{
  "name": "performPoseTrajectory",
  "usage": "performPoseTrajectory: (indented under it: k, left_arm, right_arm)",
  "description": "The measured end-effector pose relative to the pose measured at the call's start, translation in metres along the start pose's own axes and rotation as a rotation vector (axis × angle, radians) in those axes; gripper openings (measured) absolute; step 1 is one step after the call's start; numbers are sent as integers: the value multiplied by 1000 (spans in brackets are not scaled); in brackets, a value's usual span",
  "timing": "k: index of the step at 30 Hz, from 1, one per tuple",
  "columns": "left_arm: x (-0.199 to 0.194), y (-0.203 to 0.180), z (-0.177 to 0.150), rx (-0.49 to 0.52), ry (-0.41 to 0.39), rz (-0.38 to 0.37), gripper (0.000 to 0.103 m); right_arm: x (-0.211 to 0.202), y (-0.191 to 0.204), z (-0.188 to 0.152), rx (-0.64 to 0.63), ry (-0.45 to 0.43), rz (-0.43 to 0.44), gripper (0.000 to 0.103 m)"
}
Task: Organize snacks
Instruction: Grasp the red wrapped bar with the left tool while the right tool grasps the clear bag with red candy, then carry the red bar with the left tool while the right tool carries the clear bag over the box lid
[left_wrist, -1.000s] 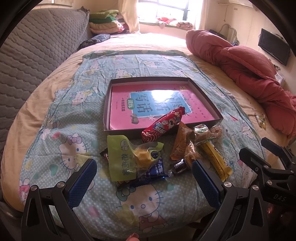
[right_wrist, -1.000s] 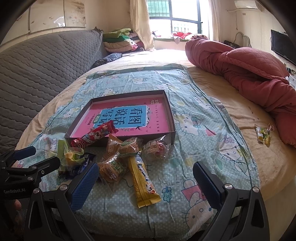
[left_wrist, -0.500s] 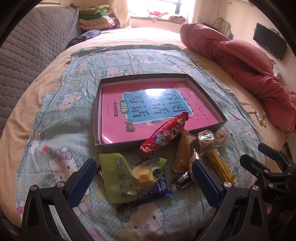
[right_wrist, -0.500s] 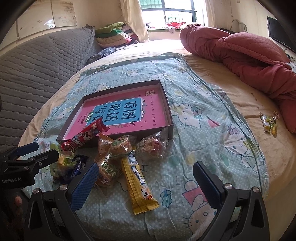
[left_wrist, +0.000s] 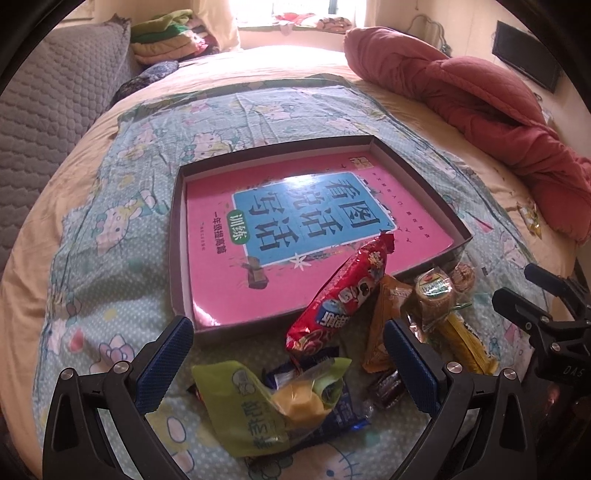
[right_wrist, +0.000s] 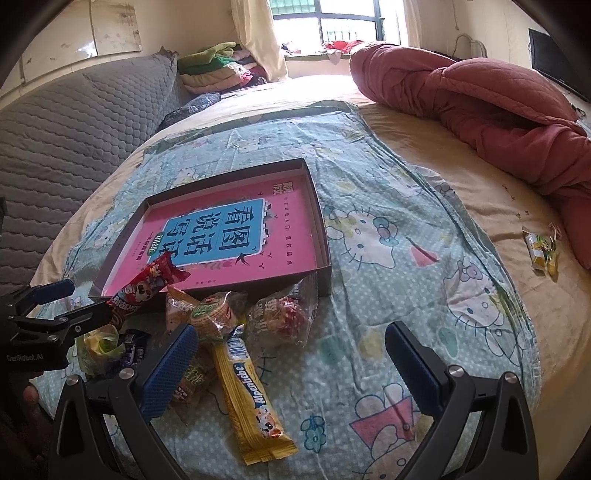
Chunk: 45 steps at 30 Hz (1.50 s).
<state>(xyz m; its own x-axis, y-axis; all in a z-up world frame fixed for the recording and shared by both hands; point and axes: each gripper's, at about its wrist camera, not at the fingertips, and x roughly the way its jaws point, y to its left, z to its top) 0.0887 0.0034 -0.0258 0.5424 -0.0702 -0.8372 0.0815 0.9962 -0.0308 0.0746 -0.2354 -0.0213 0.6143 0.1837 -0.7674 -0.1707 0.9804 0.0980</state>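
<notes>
A shallow dark box (left_wrist: 180, 236) (right_wrist: 320, 236) holding a pink book lies on the Hello Kitty sheet. Snacks are piled at its near edge: a red pack (left_wrist: 338, 299) (right_wrist: 144, 290) leaning on the rim, a green and yellow bag (left_wrist: 258, 402), an orange pack (left_wrist: 384, 325), a round cake pack (left_wrist: 432, 295) (right_wrist: 218, 317), a long yellow bar (right_wrist: 251, 395) and a clear candy bag (right_wrist: 284, 317). My left gripper (left_wrist: 288, 369) is open above the green bag. My right gripper (right_wrist: 291, 373) is open above the yellow bar.
A red quilt (right_wrist: 480, 107) lies along the bed's right side. A stray yellow snack (right_wrist: 541, 249) sits near it on the beige sheet. A grey padded headboard (right_wrist: 74, 129) is at the left. Folded clothes (right_wrist: 218, 70) are stacked at the far end.
Both grippers have moved forward and lower toward the snack pile, so the box and snacks appear larger. Both stay open. No snack has moved.
</notes>
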Motion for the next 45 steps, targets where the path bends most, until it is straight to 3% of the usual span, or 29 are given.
performPoseTrajectory:
  k: [9, 14, 19, 24, 25, 26, 29, 35, 45]
  left_arm:
    - [17, -7, 13, 59, 1, 8, 102]
    - [20, -11, 14, 91, -17, 22, 93]
    - [23, -12, 12, 97, 1, -11, 74]
    - [24, -15, 11, 97, 14, -63, 66]
    - [26, -16, 10, 98, 22, -73, 62]
    - [27, -17, 10, 98, 29, -80, 50]
    - [30, -18, 9, 96, 37, -94, 38]
    - [27, -11, 9, 56, 31, -153, 24]
    - [14, 2, 13, 6, -16, -202, 21]
  right_arm:
    - [27, -11, 8, 32, 36, -19, 102]
    - [46, -13, 8, 33, 80, -8, 100]
    - [61, -11, 7, 30, 130, 22, 81]
    - [65, -4, 7, 1, 131, 59, 63]
    - [66, -3, 6, -2, 136, 76, 54]
    - [68, -3, 6, -1, 145, 99, 48]
    - [67, -2, 5, -9, 140, 109, 47]
    - [57, -7, 7, 4, 108, 110, 46]
    - [36, -12, 13, 10, 51, 109, 43]
